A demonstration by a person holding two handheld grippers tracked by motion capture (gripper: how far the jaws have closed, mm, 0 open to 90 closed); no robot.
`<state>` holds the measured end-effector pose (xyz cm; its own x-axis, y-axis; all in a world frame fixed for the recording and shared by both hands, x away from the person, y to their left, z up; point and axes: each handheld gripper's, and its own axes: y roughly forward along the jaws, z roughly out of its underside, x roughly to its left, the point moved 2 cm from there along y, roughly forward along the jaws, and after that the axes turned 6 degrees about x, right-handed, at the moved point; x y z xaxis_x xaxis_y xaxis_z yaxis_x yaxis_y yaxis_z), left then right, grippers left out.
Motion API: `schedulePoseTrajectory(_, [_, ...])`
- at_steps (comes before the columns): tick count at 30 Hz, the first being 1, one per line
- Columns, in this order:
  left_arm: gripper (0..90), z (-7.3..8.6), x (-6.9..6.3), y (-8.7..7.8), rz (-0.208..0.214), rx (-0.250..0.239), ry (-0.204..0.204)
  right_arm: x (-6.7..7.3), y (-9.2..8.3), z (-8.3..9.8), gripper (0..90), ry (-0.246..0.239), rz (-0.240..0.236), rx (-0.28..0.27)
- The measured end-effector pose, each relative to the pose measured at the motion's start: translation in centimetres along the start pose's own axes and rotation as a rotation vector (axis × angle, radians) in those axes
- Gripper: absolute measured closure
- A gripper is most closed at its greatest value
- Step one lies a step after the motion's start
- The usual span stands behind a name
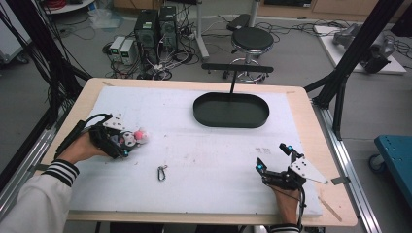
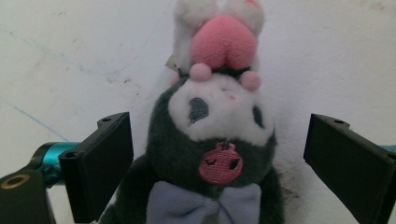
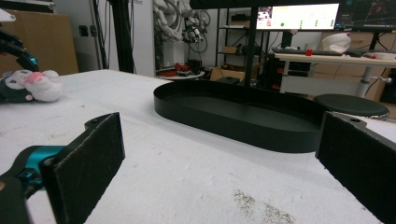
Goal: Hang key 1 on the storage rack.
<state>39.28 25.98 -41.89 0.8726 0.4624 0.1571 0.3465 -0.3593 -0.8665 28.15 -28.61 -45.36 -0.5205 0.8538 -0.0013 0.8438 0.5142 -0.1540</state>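
We see the left gripper [image 1: 127, 144] at the left of the white mat [image 1: 204, 184], its jaws standing wide on either side of a plush toy [image 2: 212, 140]; the pads flank the toy without pressing on it, a gap showing on each side. The toy lies on the mat, dark-bodied with a white face, a pink cap and a pale blue bow; a small carabiner [image 1: 162, 172] rests nearby, apart from it. The right gripper [image 1: 274, 156] sits at the mat's near right, jaws spread wide with nothing between them; ahead of it lies the black oval tray [image 3: 243, 116], well apart from the toy.
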Motion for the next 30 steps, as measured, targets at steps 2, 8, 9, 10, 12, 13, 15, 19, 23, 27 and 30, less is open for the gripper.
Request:
schedulePoseTrajectory(2, [8.8,-0.02,0.06,0.11,-0.012,0.015,0.008,-0.09,0.02,-0.02,0.5,-0.008,0.004,-0.005])
schedulePoseTrajectory(8, [14.4,-0.02,0.03,0.4,-0.019,0.039,0.009,-0.06,-0.01,-0.01,0.5,-0.005,0.003,-0.003])
schedulePoseTrajectory(9, [15.3,0.0,0.03,0.44,-0.02,0.04,0.005,-0.06,-0.01,-0.01,0.5,-0.005,0.003,-0.003])
schedulePoseTrajectory(10, [15.3,0.02,0.08,0.45,-0.02,0.046,0.009,-0.06,-0.01,-0.01,0.5,-0.005,0.003,-0.003])
schedulePoseTrajectory(12, [19.7,0.06,0.05,0.55,-0.021,0.052,0.01,-0.05,0.0,-0.01,0.5,-0.006,0.003,-0.004])
schedulePoseTrajectory(13, [19.7,0.08,0.07,0.6,-0.023,0.059,0.015,-0.05,0.0,-0.01,0.5,-0.006,0.003,-0.004])
schedulePoseTrajectory(15, [24.6,0.1,0.09,0.66,-0.034,0.074,0.016,0.01,-0.02,0.01,0.5,-0.003,0.002,0.0])
schedulePoseTrajectory(19, [27.8,0.02,0.08,0.71,-0.026,0.068,0.019,0.01,-0.02,0.01,0.5,-0.003,0.002,0.001])
schedulePoseTrajectory(23, [35.2,-0.08,-0.08,0.58,-0.031,0.063,0.034,0.01,-0.02,0.0,0.5,-0.004,0.002,0.001])
schedulePoseTrajectory(27, [35.7,-0.09,-0.05,0.49,-0.03,0.058,0.033,0.03,-0.01,0.0,0.5,-0.006,0.005,0.002])
schedulePoseTrajectory(30, [36.0,-0.09,-0.07,0.4,-0.026,0.05,0.031,0.11,0.01,0.0,0.5,-0.014,0.003,0.004])
